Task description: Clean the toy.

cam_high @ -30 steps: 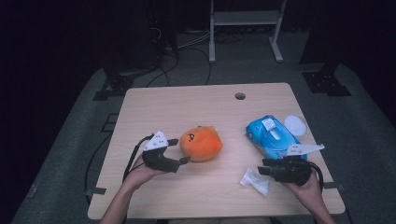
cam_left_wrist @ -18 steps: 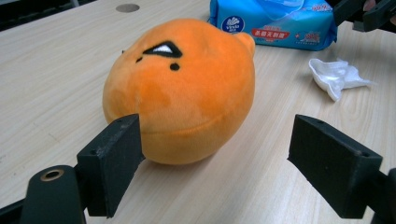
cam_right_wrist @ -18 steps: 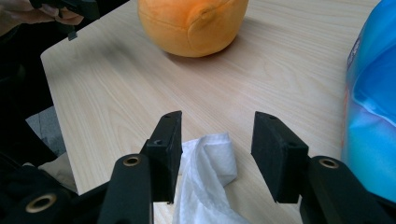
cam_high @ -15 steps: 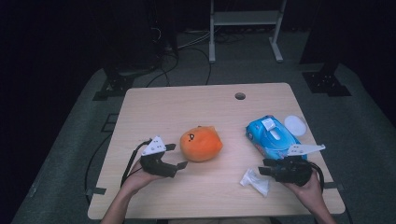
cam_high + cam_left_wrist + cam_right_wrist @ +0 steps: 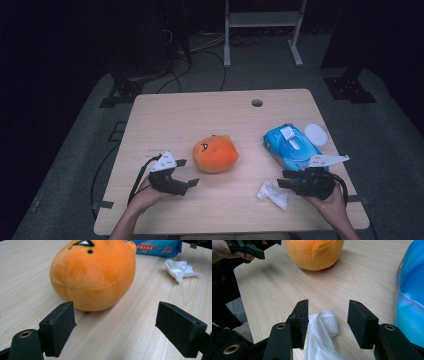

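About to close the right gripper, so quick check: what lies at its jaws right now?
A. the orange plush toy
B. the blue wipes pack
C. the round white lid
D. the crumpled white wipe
D: in the right gripper view the crumpled white wipe lies on the table between and just below the open jaws of the right gripper, untouched by the pads; the orange plush toy sits farther off.

Left tool [image 5: 187,172] and right tool [image 5: 283,182] low near the table's front edge, jaws apart, just been opening, nothing gripped
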`<state>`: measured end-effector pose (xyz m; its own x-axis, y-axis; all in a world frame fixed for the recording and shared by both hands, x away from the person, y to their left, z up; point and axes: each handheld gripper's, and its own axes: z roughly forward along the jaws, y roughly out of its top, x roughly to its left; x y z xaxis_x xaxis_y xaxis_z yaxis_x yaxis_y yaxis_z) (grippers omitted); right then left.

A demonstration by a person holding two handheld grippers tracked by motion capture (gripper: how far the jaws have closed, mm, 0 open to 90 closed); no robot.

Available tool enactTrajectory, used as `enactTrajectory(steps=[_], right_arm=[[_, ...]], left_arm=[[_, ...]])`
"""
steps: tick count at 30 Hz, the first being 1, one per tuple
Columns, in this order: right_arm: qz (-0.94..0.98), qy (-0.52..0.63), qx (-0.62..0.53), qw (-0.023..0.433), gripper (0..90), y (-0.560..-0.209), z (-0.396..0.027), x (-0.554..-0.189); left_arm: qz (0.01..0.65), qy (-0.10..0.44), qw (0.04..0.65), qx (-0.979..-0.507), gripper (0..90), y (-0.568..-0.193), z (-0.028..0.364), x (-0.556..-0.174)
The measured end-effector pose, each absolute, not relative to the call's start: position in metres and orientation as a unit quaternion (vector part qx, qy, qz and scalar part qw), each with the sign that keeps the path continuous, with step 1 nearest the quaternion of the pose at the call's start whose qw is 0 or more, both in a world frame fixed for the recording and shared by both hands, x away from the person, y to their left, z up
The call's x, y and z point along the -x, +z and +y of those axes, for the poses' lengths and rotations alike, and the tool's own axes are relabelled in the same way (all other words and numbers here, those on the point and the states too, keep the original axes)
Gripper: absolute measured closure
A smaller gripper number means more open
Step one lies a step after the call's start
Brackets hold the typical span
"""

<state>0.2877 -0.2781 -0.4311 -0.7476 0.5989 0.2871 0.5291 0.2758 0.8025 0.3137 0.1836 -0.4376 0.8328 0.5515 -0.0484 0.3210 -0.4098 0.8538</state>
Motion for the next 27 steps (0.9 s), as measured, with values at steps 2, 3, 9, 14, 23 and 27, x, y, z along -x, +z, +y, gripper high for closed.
enactTrajectory(steps=[2, 3, 9, 14, 23, 27], right_arm=[[0.798, 0.487, -0.354, 0.036, 50.0, -0.431, -0.278, -0.288], [0.798, 0.486, -0.355, 0.035, 50.0, -0.431, -0.278, -0.288], [0.800, 0.484, -0.354, 0.034, 49.5, -0.432, -0.277, -0.288], [0.800, 0.484, -0.354, 0.034, 49.3, -0.433, -0.277, -0.287], [0.800, 0.483, -0.355, 0.034, 48.1, -0.434, -0.278, -0.286], [0.801, 0.481, -0.354, 0.038, 47.4, -0.435, -0.278, -0.286]], left_arm=[[0.264, 0.121, 0.473, -0.832, 15.3, -0.439, 0.186, -0.313], [0.265, 0.121, 0.474, -0.831, 15.2, -0.441, 0.186, -0.312], [0.271, 0.122, 0.465, -0.834, 14.1, -0.447, 0.190, -0.310], [0.276, 0.121, 0.458, -0.836, 13.8, -0.453, 0.195, -0.306], [0.283, 0.122, 0.449, -0.838, 13.4, -0.461, 0.199, -0.302], [0.285, 0.125, 0.446, -0.839, 13.0, -0.464, 0.199, -0.301]])
